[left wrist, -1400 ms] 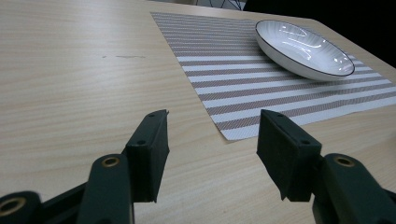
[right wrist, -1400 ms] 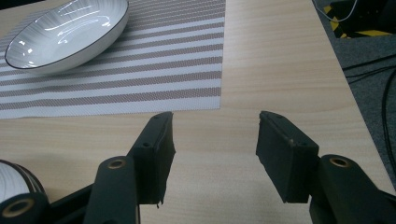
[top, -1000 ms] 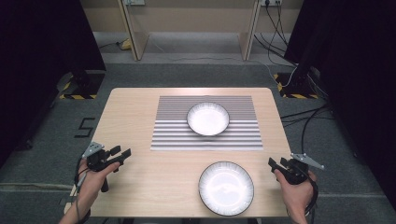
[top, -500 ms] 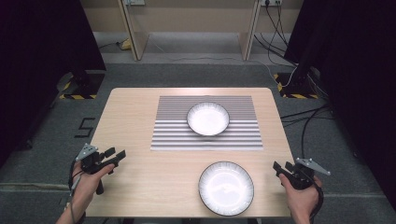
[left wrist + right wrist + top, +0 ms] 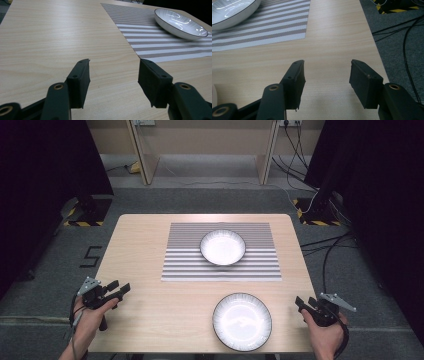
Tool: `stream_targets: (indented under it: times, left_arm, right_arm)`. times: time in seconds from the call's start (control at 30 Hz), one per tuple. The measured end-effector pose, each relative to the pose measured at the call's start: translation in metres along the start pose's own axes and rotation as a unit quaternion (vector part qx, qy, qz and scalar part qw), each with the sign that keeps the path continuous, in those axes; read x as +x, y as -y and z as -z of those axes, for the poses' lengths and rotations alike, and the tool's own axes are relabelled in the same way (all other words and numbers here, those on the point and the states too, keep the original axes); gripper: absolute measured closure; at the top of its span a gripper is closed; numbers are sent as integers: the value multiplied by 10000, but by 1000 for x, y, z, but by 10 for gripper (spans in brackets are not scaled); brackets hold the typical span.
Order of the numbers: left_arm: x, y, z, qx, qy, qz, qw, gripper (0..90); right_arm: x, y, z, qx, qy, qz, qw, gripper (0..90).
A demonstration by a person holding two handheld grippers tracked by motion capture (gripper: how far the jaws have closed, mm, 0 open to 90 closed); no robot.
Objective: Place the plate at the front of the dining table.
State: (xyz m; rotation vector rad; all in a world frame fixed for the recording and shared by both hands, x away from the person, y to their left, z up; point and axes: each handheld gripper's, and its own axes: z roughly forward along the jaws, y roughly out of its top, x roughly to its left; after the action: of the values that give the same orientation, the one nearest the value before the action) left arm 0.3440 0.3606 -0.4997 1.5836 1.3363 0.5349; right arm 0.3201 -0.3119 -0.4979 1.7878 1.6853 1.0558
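A white bowl (image 5: pixel 223 247) with a dark rim rests on the striped placemat (image 5: pixel 190 265) in the middle of the wooden table (image 5: pixel 145 250). A second white dish (image 5: pixel 242 321) lies near the front edge, right of centre. My left gripper (image 5: pixel 120 289) hovers at the table's front left corner, open and empty. My right gripper (image 5: pixel 302 303) is held at the front right edge, also open with nothing in it. In the left gripper view the bowl (image 5: pixel 180 23) and placemat (image 5: pixel 152 42) lie ahead to the right of my left gripper (image 5: pixel 113 75). The right gripper view has my right gripper (image 5: pixel 326 77) over bare wood, with the bowl (image 5: pixel 233 11) at upper left.
Grey carpet surrounds the table. Cables (image 5: pixel 325 250) trail over the floor on the right. Two table legs or stands (image 5: pixel 142 155) rise beyond the far edge, and black curtains hang on both sides. A "5" mark (image 5: pixel 90 256) is taped on the floor at left.
Both hands have drawn back toward the front of the table and slightly outward. Both grippers stay open. The dishes have not moved.
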Motion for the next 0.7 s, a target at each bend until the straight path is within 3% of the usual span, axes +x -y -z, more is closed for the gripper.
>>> stream_targets:
  times: [0.7]
  left_arm:
    - [17,15,-1,-3,-185,-20,9998,414]
  right_arm:
    - [-12,15,-3,74,123,-121,9998,460]
